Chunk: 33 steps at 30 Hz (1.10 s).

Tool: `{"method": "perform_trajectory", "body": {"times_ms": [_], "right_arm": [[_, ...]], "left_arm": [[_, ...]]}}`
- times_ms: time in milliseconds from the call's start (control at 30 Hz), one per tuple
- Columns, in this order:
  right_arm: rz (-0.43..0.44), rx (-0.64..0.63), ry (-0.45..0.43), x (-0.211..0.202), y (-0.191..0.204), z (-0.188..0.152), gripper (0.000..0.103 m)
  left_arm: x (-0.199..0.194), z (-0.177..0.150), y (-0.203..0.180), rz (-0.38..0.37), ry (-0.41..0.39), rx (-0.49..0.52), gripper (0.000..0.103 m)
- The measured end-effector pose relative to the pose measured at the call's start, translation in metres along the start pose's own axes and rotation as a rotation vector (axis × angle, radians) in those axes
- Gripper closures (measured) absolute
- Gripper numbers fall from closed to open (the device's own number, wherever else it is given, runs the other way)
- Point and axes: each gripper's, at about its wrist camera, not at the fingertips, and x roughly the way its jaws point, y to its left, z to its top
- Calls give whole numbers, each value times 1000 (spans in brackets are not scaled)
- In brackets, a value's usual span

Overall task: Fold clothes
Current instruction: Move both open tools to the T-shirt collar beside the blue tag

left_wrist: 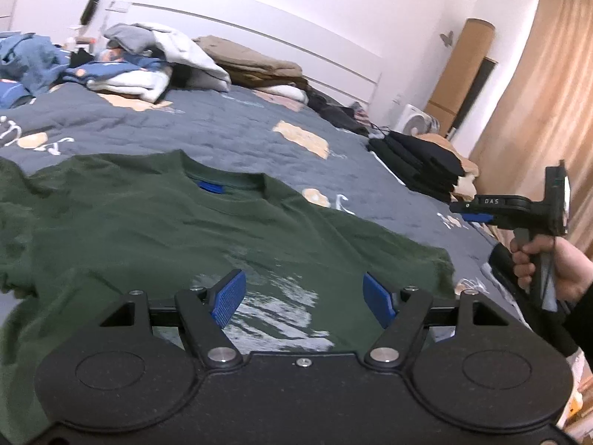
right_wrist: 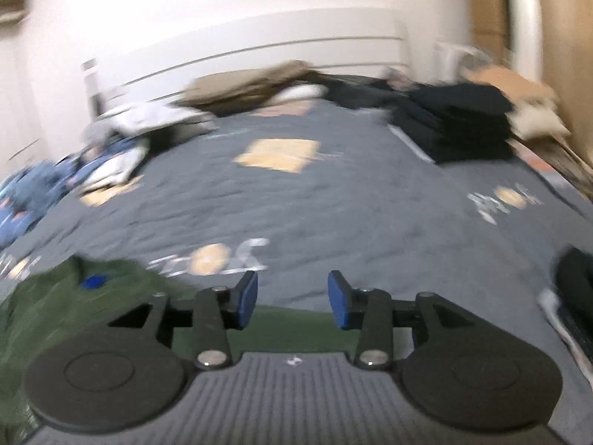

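A dark green T-shirt [left_wrist: 185, 222] lies spread front up on the grey quilt [left_wrist: 222, 126], its collar with a blue label [left_wrist: 210, 187] pointing to the headboard and a white print [left_wrist: 281, 307] on its chest. My left gripper [left_wrist: 304, 289] hovers over the printed part, open, nothing between its blue pads. At the shirt's right side a hand holds my right gripper [left_wrist: 467, 212] above the bed's edge. The right wrist view is blurred: my right gripper [right_wrist: 292, 296] stands open and empty, with the T-shirt [right_wrist: 55, 304] below and to its left.
A stack of folded black clothes [left_wrist: 418, 163] sits at the bed's right edge. Unfolded blue, white and grey garments [left_wrist: 148, 59] and tan folded ones [left_wrist: 252, 63] lie along the headboard. A white fan [left_wrist: 411, 122] and a curtain [left_wrist: 537, 92] stand at the right.
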Motion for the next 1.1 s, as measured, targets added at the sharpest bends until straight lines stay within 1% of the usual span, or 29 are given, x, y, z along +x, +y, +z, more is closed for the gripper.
{"method": "perform_trajectory", "body": {"times_ms": [33,133,167,200,267,333,467,533,633,700,767,867,1033,1100], "right_arm": [[25,-37,1,1,15,1,59],[64,-144,5,11,57,1,55],[76,-167,10,16,69,0,55],[88,-188,16,21,80,-1,55],[109,-210,33,31,96,-2,55],[130,-237,53,41,112,-4,54],[145,-317,46,60,136,-8,54],[154,-336,43,71,144,-7,54],[183,-346,62,89,155,-6,54],[202,-364,78,103,165,-5,54],[205,-398,80,116,176,-5,54],[187,-439,92,141,191,-4,54],[163,-429,144,177,194,-6,54],[145,-438,161,189,196,-9,54]], "left_arm": [[-2,1,2,8,-2,0,34],[-12,2,9,13,-7,4,34],[-15,2,11,16,-6,20,33],[-18,2,14,20,-4,38,30],[-17,5,24,38,14,84,28],[-12,12,36,70,43,137,28],[6,45,65,111,52,267,28],[22,65,79,126,62,321,28],[51,90,96,138,83,384,28],[74,104,105,156,100,432,28],[96,113,113,155,126,470,28],[130,119,119,156,164,527,28],[181,120,126,143,220,597,28],[199,120,133,150,242,608,28]]}}
